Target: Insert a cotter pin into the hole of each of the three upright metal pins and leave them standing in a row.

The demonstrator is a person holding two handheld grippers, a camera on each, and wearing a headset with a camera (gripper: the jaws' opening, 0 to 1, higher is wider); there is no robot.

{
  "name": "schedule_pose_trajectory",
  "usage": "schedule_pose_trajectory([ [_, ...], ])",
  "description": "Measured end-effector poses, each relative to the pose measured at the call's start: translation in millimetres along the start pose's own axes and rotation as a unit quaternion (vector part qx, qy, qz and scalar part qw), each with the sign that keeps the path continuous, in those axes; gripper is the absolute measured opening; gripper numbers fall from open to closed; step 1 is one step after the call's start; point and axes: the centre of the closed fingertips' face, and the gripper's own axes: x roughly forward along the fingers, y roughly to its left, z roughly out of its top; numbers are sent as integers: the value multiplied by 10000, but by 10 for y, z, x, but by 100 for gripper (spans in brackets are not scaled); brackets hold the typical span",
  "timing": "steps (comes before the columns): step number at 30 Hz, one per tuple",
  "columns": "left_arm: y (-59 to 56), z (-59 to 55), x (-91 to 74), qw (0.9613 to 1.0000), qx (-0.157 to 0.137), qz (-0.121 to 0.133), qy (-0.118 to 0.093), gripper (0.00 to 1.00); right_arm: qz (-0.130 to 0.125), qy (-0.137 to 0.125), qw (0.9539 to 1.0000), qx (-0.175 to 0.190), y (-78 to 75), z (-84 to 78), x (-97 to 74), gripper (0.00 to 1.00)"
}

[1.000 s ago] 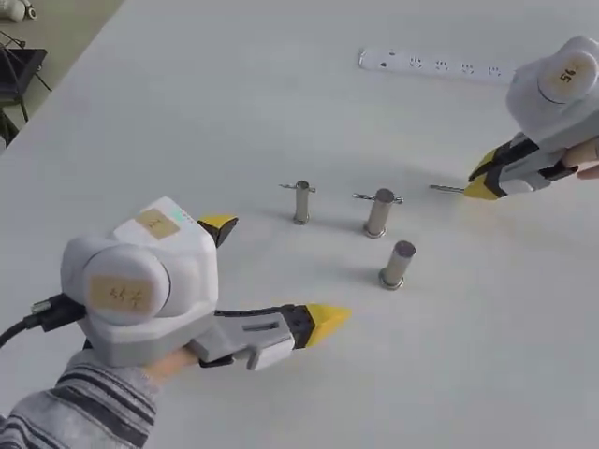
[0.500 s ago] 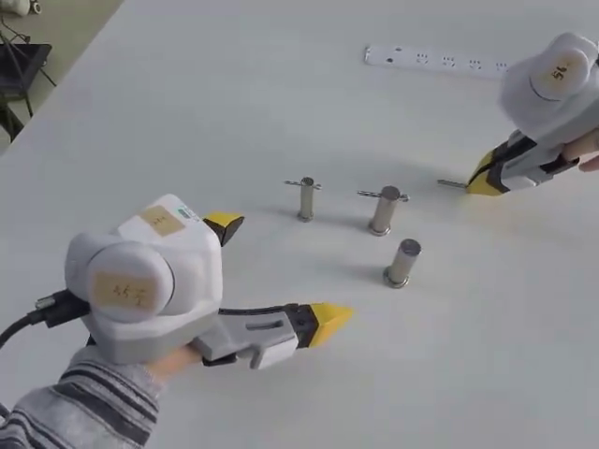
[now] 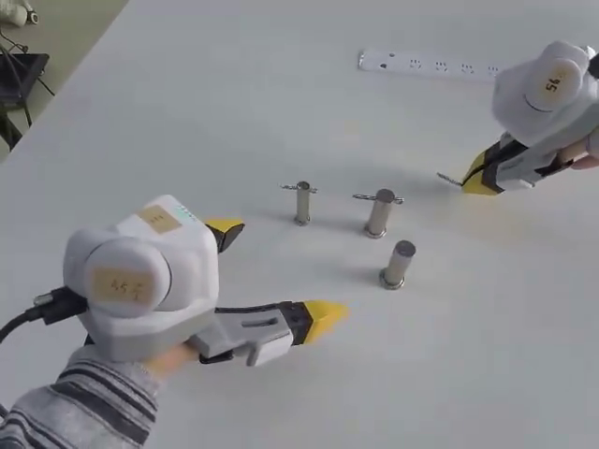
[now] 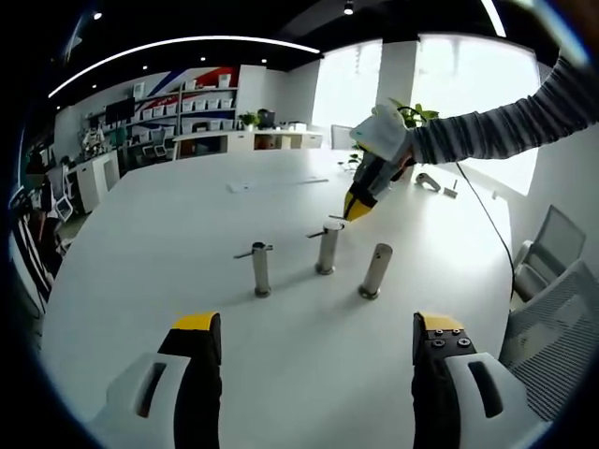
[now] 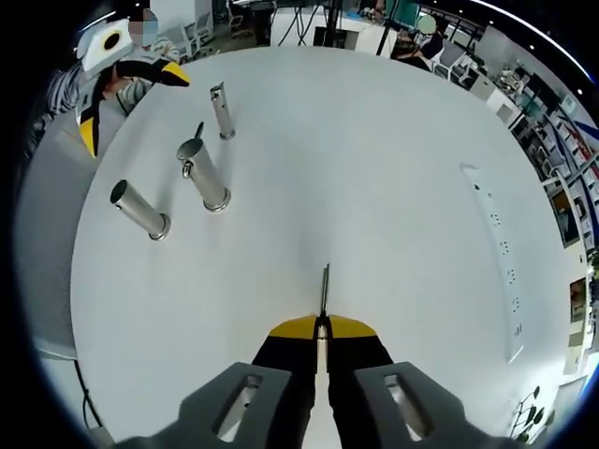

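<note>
Head view: left gripper (image 3: 276, 271) has its fingers spread wide, with the bare metal pin (image 3: 400, 264) near, ahead of their tips. Left gripper view: all three metal pins (image 4: 328, 248) stand ahead of the fingers. Right gripper view: right gripper (image 5: 321, 327) is pinching a cotter pin (image 5: 324, 281) that pokes out past its fingertips.

the round sticker (image 3: 552, 84) on the right gripper (image 3: 475, 181), far right, carries a handwritten two-digit number that looks like 56, seen turned. the two stickers (image 3: 124, 283) on the left gripper (image 3: 276, 270), near left, are too blurred to read.
</note>
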Motion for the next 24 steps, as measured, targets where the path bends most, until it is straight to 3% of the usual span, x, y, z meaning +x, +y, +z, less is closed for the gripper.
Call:
schedule_pose_trajectory([
  [11, -70, 122, -24, 9995, -245, -160, -104, 77, -201, -347, 9989, -258, 242, 112, -229, 0],
  [13, -79, 154, -21, 9994, -253, -194, -124, 76, -224, -410, 9985, -298, 231, 123, -224, 0],
  [18, -135, 234, -1, 9987, -352, -344, -126, 70, -303, -651, 9967, -383, 380, 258, -349, 0],
  [20, -150, 265, 10, 9983, -418, -394, -110, 68, -333, -734, 9957, -463, 354, 290, -335, 0],
  [24, -167, 333, 34, 9978, -471, -454, -117, 64, -354, -863, 9938, -598, 509, 402, -429, 0],
])
